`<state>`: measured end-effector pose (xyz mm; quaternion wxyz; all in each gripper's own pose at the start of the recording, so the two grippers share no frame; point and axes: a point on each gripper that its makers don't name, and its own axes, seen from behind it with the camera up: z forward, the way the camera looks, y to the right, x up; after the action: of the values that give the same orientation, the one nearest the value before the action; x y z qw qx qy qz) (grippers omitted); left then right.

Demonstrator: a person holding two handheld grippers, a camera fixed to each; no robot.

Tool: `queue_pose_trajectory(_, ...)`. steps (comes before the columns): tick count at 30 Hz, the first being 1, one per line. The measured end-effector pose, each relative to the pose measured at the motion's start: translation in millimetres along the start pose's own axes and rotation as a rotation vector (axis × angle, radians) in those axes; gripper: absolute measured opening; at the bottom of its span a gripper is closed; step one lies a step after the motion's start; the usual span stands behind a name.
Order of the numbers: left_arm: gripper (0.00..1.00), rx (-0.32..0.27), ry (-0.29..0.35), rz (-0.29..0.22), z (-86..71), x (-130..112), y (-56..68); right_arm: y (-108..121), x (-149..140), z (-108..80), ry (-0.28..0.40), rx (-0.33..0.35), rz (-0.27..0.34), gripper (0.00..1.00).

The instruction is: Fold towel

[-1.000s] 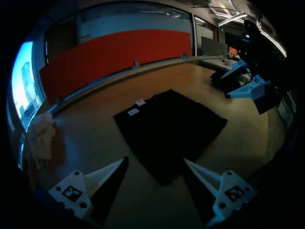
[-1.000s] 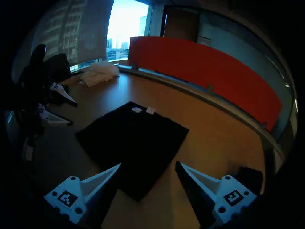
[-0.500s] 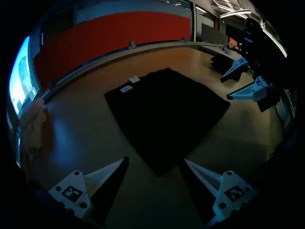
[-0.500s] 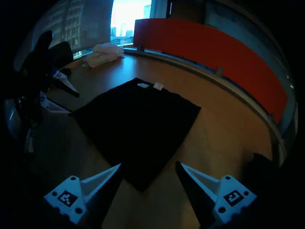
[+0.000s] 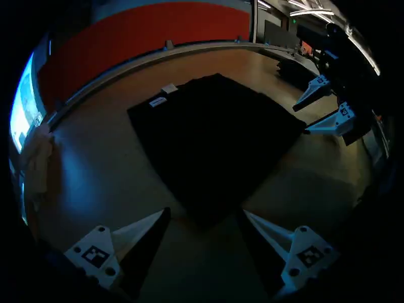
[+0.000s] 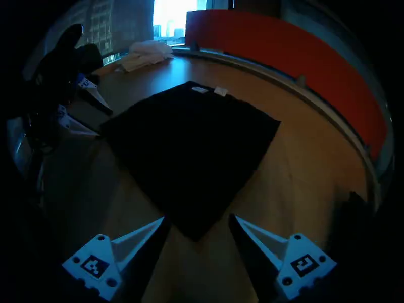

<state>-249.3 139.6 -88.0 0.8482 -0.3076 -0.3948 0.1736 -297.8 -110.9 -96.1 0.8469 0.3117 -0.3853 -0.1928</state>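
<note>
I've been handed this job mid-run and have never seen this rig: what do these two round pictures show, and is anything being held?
There is no robot arm. A person holds a two-finger gripper in each hand, and a fisheye camera on each one looks out along its fingers. The left gripper view shows the left gripper open, facing one corner of the black towel. The right gripper view shows the right gripper open, facing another corner. The towel lies flat on a wooden table, with a pale cloth pile at the far edge. Nothing is held.
</note>
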Motion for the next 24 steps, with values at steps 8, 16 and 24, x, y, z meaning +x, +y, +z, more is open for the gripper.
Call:
queue_pose_trajectory(8, 0.88, -0.019, -0.006, -0.001, 0.6, 0.3, 3.6, -2.7, -4.8, -1.2, -0.013, 0.026, 0.012, 0.74)
queue_pose_trajectory(16, 0.84, -0.024, -0.015, -0.001, 0.7, -0.2, 4.5, -5.7, -6.4, -2.1, -0.014, 0.049, 0.022, 0.65)
queue_pose_trajectory(24, 0.67, -0.029, -0.018, 0.006, 0.6, -0.3, 7.5, -7.1, -6.2, -2.8, -0.013, 0.058, 0.016, 0.52)
